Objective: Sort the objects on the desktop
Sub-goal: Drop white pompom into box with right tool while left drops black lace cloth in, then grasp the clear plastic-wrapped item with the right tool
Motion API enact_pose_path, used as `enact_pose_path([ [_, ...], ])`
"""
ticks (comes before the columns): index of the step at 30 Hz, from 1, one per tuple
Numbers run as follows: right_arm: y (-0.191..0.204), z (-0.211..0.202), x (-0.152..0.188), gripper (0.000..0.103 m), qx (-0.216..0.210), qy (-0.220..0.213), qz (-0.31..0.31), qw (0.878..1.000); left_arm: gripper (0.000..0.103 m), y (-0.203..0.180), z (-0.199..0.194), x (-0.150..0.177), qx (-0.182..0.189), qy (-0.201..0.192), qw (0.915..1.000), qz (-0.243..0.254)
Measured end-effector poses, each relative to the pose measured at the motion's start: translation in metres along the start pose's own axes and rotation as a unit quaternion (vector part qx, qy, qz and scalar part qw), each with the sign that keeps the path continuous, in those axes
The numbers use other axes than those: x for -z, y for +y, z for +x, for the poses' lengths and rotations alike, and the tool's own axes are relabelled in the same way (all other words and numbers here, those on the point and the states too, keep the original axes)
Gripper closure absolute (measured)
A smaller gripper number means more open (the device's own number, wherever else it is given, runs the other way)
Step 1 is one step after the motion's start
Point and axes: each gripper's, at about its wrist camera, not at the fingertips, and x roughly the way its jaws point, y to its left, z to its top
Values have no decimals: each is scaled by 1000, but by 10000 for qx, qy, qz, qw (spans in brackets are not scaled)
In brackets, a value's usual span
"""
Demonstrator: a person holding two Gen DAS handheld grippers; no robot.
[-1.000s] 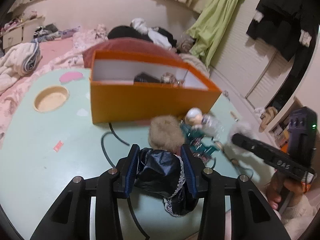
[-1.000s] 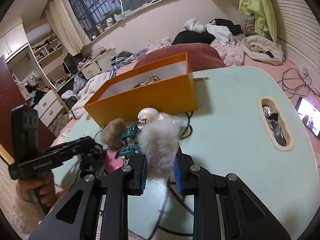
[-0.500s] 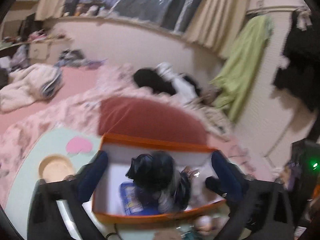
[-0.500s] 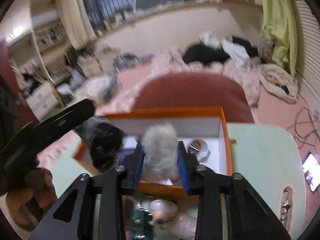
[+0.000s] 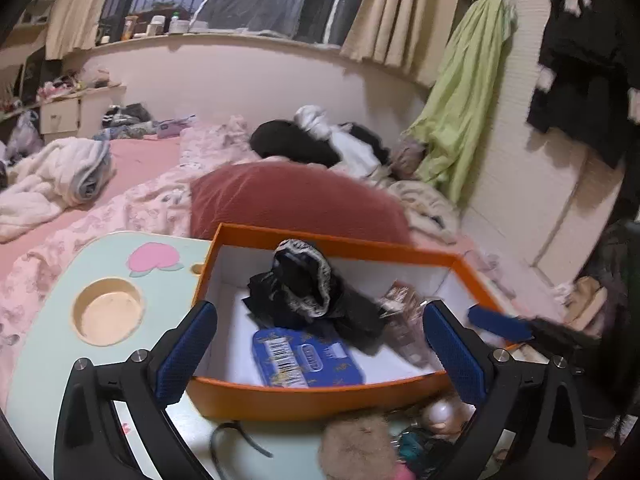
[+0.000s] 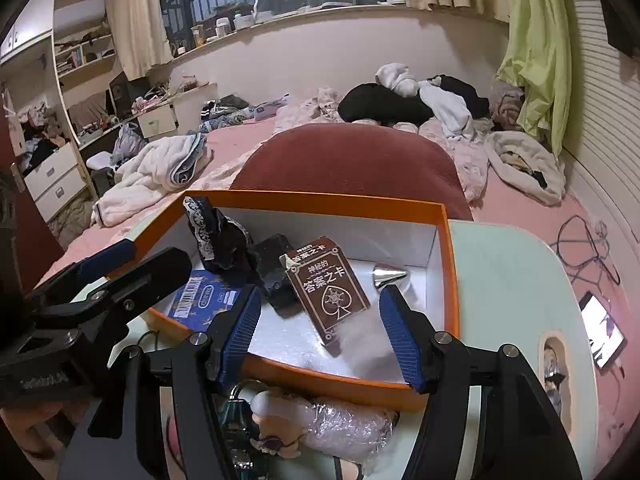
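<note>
Both claws, left claw (image 5: 318, 346) and right claw (image 6: 320, 332), gape empty over orange box (image 5: 320, 394); black cloth (image 5: 308, 292) apparently dropped in for sorting.

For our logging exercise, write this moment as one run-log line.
left hand-held gripper: open over orange box | right hand-held gripper: open over box | black lace cloth: in box | brown pompom: on table

From my right wrist view, the white fluffy thing (image 6: 360, 332) in the orange box (image 6: 450, 280) is a blur; I can't make out its shape. The black cloth (image 5: 308, 292) hides part of the blue tin (image 5: 308, 356). The brown pom-pom (image 5: 356, 446) and bubble-wrapped figure (image 6: 340, 428) sit partly behind my fingers, and the picture's lower edge cuts off the table (image 5: 44, 336).
</note>
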Motion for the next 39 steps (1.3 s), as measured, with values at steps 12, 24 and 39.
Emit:
enact_pose_path([
  [12,-10,-66,43,41,-64,-227,77,9997,1,-16,-53,49,-34,974,9913,890],
  [24,-9,-43,88,24,394,812,-240,9956,0,-13,-20,88,-668,1723,9751,1226],
  [39,-53,-44,70,40,-163,481,904,9946,0,-11,-21,87,-663,1715,9753,1222],
])
